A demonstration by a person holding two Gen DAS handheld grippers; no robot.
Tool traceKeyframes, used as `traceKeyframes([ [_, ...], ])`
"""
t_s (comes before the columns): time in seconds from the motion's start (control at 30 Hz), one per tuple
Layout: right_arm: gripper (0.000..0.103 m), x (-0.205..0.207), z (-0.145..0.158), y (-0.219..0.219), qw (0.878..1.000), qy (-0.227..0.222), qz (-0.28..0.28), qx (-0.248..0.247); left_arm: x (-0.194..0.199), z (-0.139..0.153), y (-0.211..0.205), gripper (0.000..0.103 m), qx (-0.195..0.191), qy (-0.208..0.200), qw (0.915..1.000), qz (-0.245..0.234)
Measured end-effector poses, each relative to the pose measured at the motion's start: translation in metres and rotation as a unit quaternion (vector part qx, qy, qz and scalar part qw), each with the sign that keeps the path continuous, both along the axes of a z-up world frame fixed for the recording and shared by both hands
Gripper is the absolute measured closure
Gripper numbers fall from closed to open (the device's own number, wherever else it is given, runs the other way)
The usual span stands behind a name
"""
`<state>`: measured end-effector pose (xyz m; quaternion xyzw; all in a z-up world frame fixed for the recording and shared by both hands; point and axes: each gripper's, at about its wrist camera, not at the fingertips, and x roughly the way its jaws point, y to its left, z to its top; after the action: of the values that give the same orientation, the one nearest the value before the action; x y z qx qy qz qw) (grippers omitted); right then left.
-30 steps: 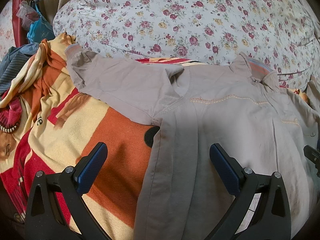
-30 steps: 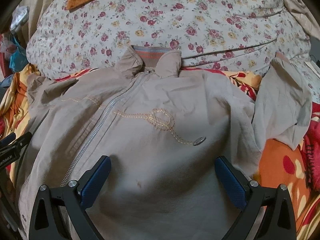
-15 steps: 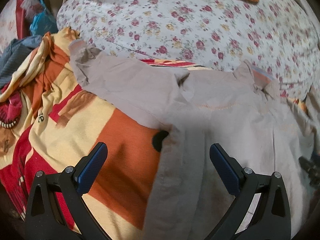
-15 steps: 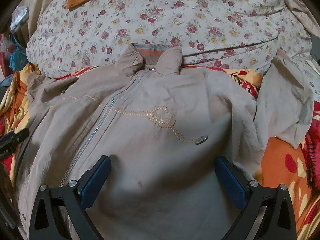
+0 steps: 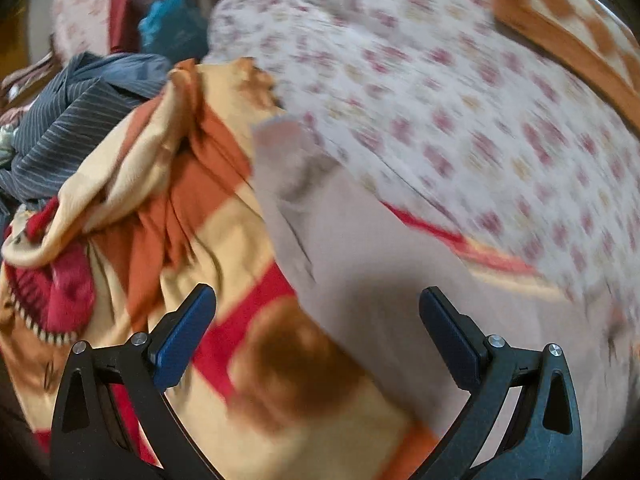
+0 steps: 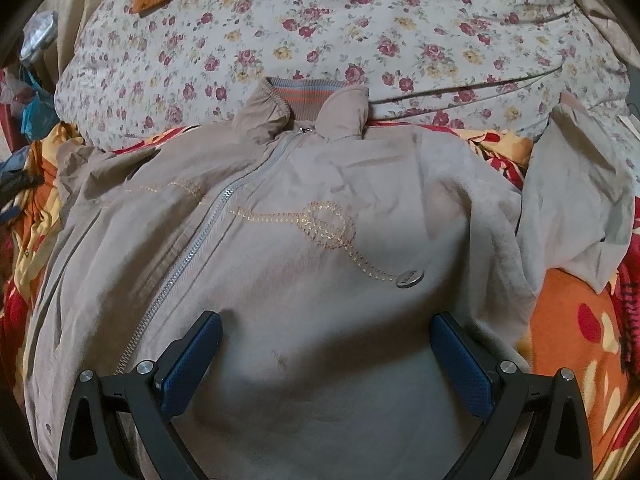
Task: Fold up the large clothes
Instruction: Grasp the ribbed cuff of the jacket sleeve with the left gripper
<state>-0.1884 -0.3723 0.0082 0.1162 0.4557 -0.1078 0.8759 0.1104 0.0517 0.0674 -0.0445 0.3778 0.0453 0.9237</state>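
Observation:
A beige zip-up jacket (image 6: 304, 248) lies spread front-up on a bed, collar (image 6: 308, 108) toward the far side, zipper (image 6: 188, 256) running down its left half. Its right sleeve (image 6: 576, 200) is crumpled at the right. In the left wrist view, blurred by motion, the jacket's left sleeve (image 5: 360, 248) stretches away to its cuff (image 5: 280, 136). My left gripper (image 5: 316, 328) hovers open over the sleeve and the blanket, holding nothing. Over the jacket's lower front, my right gripper (image 6: 326, 350) is open and empty.
An orange, red and yellow patterned blanket (image 5: 168, 208) lies under the jacket. A floral quilt (image 6: 360, 32) is piled behind the collar. Dark striped clothing (image 5: 76, 120) and a blue bag (image 5: 168, 32) sit at the far left.
The left gripper has swung left and forward, from the jacket's side hem toward the left sleeve; its view is now blurred. The right gripper has barely moved. Both stay open.

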Motion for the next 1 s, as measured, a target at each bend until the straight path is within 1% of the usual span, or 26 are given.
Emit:
traceKeyframes([
  [0.1, 0.0, 0.002, -0.001, 0.0, 1.0, 0.001, 0.003, -0.001, 0.031, -0.008, 0.023, 0.001, -0.018, -0.002, 0.9993, 0.033],
  [0.17, 0.0, 0.003, -0.002, 0.0, 1.0, 0.001, 0.006, -0.002, 0.049, -0.016, 0.036, 0.006, -0.032, 0.0, 0.9979, 0.056],
  [0.2, 0.0, 0.003, -0.002, 0.001, 1.0, 0.001, 0.007, -0.002, 0.057, -0.021, 0.04, 0.007, -0.036, 0.001, 0.9972, 0.065],
  [0.27, 0.0, 0.004, -0.002, 0.0, 1.0, 0.001, 0.01, -0.002, 0.071, -0.028, 0.044, 0.01, -0.035, 0.002, 0.9969, 0.07],
  [0.33, 0.0, 0.004, -0.003, -0.001, 1.0, 0.0, 0.012, 0.001, 0.085, -0.034, 0.041, 0.013, -0.021, 0.008, 0.9978, 0.063],
  [0.37, 0.0, 0.005, -0.003, -0.002, 1.0, -0.001, 0.013, 0.002, 0.092, -0.038, 0.038, 0.02, -0.015, 0.013, 0.9981, 0.058],
  [0.4, 0.0, 0.005, -0.003, -0.002, 1.0, -0.001, 0.014, 0.003, 0.097, -0.042, 0.036, 0.032, -0.012, 0.018, 0.9983, 0.053],
  [0.43, 0.0, 0.006, -0.004, -0.002, 1.0, -0.002, 0.015, 0.003, 0.103, -0.046, 0.034, 0.041, -0.011, 0.028, 0.9983, 0.05],
  [0.5, 0.0, 0.007, -0.004, -0.002, 1.0, -0.003, 0.016, 0.003, 0.115, -0.055, 0.035, 0.08, -0.019, 0.049, 0.9978, 0.04],
  [0.53, 0.0, 0.007, -0.005, -0.002, 1.0, -0.004, 0.017, 0.004, 0.118, -0.057, 0.036, 0.087, -0.026, 0.056, 0.9975, 0.035],
  [0.63, 0.0, 0.007, -0.005, -0.003, 1.0, -0.005, 0.017, 0.006, 0.115, -0.051, 0.042, 0.096, -0.052, 0.049, 0.9972, 0.024],
  [0.7, 0.0, 0.007, -0.005, -0.002, 1.0, -0.004, 0.017, 0.006, 0.105, -0.04, 0.045, 0.097, -0.086, 0.042, 0.9955, 0.002],
  [0.73, 0.0, 0.007, -0.005, -0.002, 1.0, -0.004, 0.017, 0.006, 0.099, -0.034, 0.044, 0.098, -0.092, 0.036, 0.995, -0.011],
  [0.83, 0.0, 0.007, -0.004, -0.002, 1.0, -0.003, 0.018, 0.007, 0.072, -0.008, 0.029, 0.098, -0.085, 0.015, 0.9943, -0.063],
  [0.87, 0.0, 0.007, -0.004, -0.002, 1.0, -0.003, 0.017, 0.008, 0.059, 0.003, 0.022, 0.098, -0.086, 0.006, 0.9925, -0.086],
  [0.93, 0.0, 0.006, -0.004, -0.002, 1.0, -0.002, 0.016, 0.009, 0.043, 0.019, 0.012, 0.098, -0.083, -0.01, 0.9893, -0.119],
  [0.97, 0.0, 0.005, -0.003, -0.001, 1.0, -0.002, 0.015, 0.009, 0.031, 0.028, 0.005, 0.098, -0.072, -0.022, 0.988, -0.135],
  [1.0, 0.0, 0.005, -0.003, -0.001, 1.0, -0.003, 0.015, 0.009, 0.025, 0.035, 0.0, 0.098, -0.06, -0.028, 0.988, -0.14],
])
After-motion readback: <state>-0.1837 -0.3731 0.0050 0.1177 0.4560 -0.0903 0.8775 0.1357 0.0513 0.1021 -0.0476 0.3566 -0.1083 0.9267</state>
